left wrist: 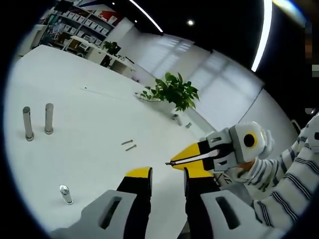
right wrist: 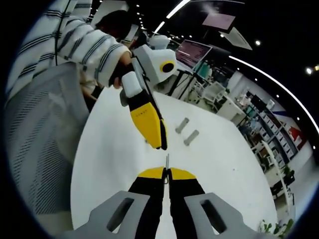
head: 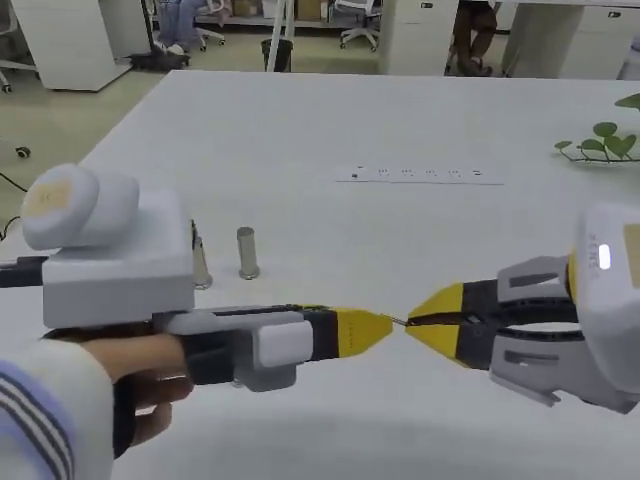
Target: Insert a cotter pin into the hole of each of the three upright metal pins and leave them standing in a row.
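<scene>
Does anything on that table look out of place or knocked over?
Nothing looks spilled or broken. One metal pin sits apart from the other two pins, nearer the left gripper, so they form no row yet. Whether it leans, the curved view hides. Two cotter pins lie loose.

White table point(head: 420, 110) with metal pins point(head: 247, 252)

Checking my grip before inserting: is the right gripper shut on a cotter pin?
Shut: the right gripper jaws are pressed together, with a thin cotter pin sticking out between the tips.
</scene>
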Action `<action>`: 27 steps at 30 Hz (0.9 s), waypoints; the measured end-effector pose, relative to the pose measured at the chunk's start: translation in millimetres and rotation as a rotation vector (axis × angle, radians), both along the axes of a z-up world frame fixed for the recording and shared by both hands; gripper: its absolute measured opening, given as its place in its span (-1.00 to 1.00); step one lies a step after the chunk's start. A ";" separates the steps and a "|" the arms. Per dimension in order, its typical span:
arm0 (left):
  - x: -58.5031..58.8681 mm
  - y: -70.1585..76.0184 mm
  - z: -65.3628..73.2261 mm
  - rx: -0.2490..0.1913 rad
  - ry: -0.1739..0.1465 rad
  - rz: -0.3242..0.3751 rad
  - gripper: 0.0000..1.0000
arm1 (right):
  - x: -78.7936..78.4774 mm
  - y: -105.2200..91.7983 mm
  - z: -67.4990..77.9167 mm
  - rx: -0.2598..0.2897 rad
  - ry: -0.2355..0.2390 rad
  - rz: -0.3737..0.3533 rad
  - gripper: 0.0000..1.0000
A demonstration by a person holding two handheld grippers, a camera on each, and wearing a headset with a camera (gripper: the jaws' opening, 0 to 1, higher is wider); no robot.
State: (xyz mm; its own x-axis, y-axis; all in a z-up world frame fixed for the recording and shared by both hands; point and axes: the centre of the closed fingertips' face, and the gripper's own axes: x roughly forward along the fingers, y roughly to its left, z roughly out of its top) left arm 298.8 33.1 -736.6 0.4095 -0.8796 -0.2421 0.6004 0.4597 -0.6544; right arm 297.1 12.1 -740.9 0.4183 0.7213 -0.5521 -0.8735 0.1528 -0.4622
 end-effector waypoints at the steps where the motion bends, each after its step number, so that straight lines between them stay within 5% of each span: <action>1: 0.2 0.1 -0.3 0.001 0.001 0.000 -0.56 | -0.8 0.8 0.5 -0.003 -0.005 0.007 -0.95; 14: -2.2 -1.1 -2.7 -0.022 0.065 -0.017 -0.81 | -7.9 11.3 0.0 -0.014 -0.011 0.047 -0.95; 27: -4.6 -2.5 -6.4 -0.026 0.085 -0.022 -0.96 | -11.9 14.4 -2.2 -0.021 -0.008 0.066 -0.95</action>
